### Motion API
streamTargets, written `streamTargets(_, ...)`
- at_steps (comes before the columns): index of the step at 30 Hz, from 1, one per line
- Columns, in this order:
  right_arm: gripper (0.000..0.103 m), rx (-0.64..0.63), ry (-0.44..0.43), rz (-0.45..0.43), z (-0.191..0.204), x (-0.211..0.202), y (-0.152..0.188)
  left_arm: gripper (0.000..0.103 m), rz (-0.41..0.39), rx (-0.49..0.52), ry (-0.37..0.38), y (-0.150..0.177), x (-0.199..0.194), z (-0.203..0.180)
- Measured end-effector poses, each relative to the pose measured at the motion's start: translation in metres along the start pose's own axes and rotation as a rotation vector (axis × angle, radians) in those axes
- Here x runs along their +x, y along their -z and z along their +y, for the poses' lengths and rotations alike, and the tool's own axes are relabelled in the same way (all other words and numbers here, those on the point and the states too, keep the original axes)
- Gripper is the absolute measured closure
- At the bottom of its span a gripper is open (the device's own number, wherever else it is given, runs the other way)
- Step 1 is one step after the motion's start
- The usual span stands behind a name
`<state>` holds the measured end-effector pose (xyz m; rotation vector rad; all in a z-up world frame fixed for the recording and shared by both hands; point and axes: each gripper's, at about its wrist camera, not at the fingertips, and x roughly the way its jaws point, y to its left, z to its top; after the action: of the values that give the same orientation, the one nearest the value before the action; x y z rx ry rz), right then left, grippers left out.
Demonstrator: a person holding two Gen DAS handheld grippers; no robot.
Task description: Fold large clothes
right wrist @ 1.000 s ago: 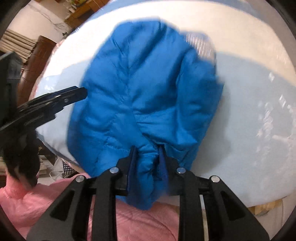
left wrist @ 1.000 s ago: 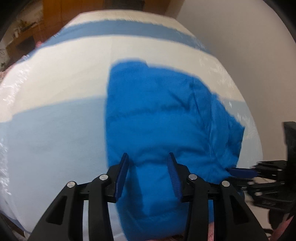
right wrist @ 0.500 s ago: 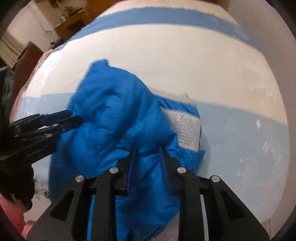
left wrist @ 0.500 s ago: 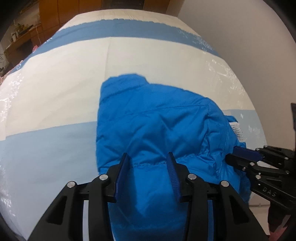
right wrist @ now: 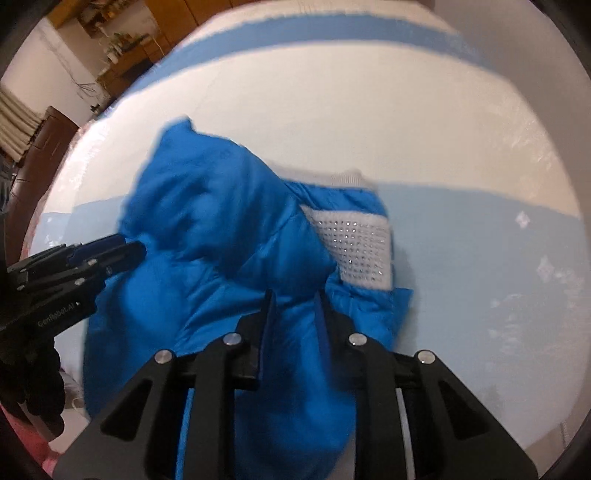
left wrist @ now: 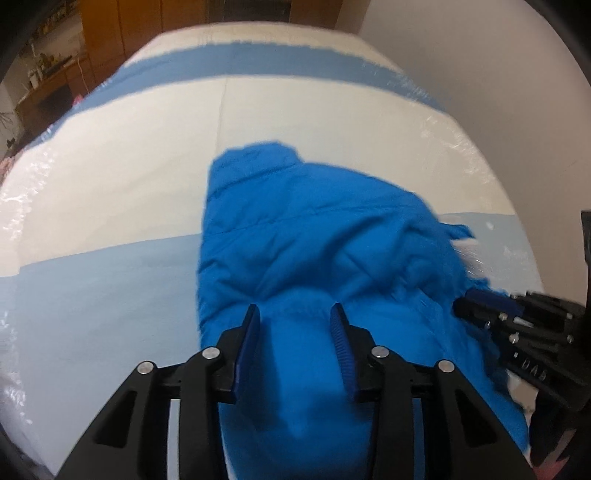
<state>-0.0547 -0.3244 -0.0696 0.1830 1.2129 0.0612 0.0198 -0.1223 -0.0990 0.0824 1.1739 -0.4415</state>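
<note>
Blue jacket (left wrist: 314,236), striped bedsheet (left wrist: 110,280), wooden cabinets (left wrist: 110,33)

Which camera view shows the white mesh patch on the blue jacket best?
The right wrist view. There the white mesh patch is sharp and whole, with its dotted grid visible on the blue jacket. In the left wrist view only a blurred white sliver shows at the jacket's right edge.

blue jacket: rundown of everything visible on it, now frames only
The blue jacket looks like quilted, puffy nylon with stitched seams. A white panel studded with small shiny dots shows on its right side, with a grey knit edge above. It lies bunched and partly folded on the blue-and-white striped bed cover, near edge hanging toward the camera. The left gripper and right gripper both have fabric between their fingers.
</note>
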Motion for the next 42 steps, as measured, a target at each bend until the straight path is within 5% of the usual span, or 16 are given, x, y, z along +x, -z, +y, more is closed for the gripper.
streamTargets(7,0.083,-0.022,0.015,0.046,0.014,0.004,0.027,0.061,0.007,0.022,0.038,0.041,-0.014,0.000)
streamTargets(16,0.084,0.013,-0.008,0.055,0.012,0.022,0.027,0.061,0.019,-0.007,0.056,0.041,-0.006,0.002)
streamTargets(19,0.071,0.071,-0.072,0.020,0.003,-0.006,0.026,0.052,0.023,-0.058,0.107,0.036,-0.022,0.020)
streamTargets(21,0.046,0.105,-0.087,-0.021,-0.008,-0.026,0.028,0.037,0.009,-0.084,0.120,0.034,-0.029,0.034)
streamTargets(23,0.034,0.124,-0.086,-0.023,-0.017,-0.033,0.031,0.032,0.013,-0.106,0.154,0.035,-0.032,0.050)
streamTargets(27,0.023,0.185,-0.171,0.054,-0.035,-0.018,0.038,0.027,0.068,-0.168,0.259,0.038,-0.018,0.066)
streamTargets(34,0.016,0.250,-0.199,0.147,-0.047,0.017,0.054,0.016,0.135,-0.171,0.308,0.042,0.019,0.058)
streamTargets(40,0.016,0.262,-0.153,0.194,-0.043,0.040,0.057,0.016,0.140,-0.126,0.245,0.037,0.037,0.041)
streamTargets(42,0.023,0.254,-0.154,0.200,-0.038,0.044,0.055,0.021,0.134,-0.109,0.209,0.036,0.037,0.033)
